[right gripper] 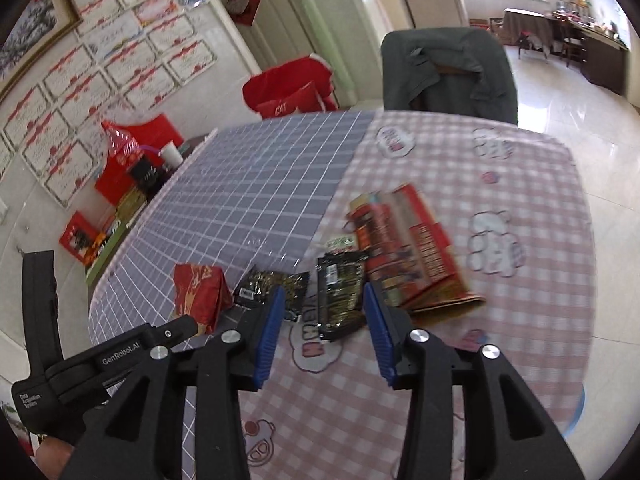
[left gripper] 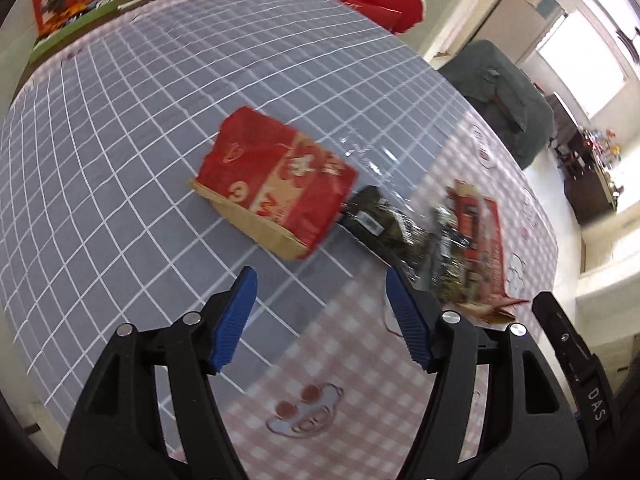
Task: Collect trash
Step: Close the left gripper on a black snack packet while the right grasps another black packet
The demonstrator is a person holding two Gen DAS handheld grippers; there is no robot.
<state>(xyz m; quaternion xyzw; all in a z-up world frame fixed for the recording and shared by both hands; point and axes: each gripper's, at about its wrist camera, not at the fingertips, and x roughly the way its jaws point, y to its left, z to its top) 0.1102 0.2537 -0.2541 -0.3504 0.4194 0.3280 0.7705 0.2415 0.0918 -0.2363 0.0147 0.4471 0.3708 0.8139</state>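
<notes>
With both my left gripper (left gripper: 320, 276) and right gripper (right gripper: 324, 294) open and empty above the table, the dark foil snack wrapper (right gripper: 340, 292) lying ahead looks light, crinkly and slippery, so I'd pinch its edge.

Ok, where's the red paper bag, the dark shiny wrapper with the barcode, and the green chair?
red paper bag (left gripper: 276, 184): left wrist view, on its red printed face.
dark wrapper (right gripper: 340, 296): right wrist view, middle of the packet, between the gripper's blue fingers.
green chair (right gripper: 448, 72): right wrist view, on its backrest cover.
</notes>
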